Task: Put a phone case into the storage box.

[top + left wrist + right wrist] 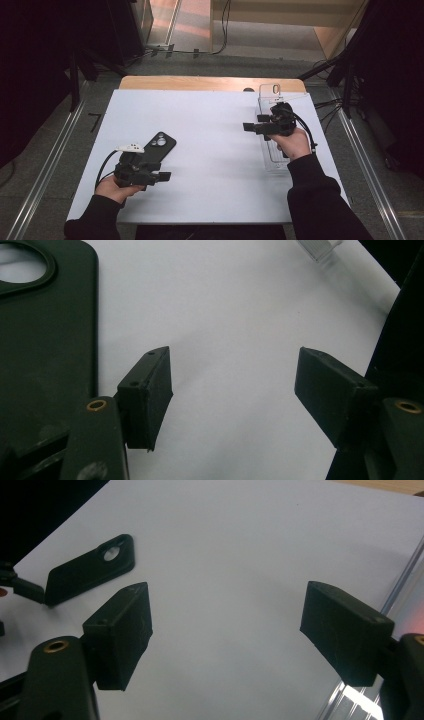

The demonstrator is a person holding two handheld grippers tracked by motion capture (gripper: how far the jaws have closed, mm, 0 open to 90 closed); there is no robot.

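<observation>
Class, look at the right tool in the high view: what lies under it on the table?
Under the right tool lies a clear phone case, flat on the white table. The hand and tool cover its middle, so that part cannot be seen.

High view overhead, facing forward-down; both gripper views low, close, sharing white table [210, 150] and black phone case [90, 570].

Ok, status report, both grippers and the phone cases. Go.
Left gripper open, empty, beside the black phone case. Right gripper open, empty, above the clear case. White mat between them bare.
</observation>
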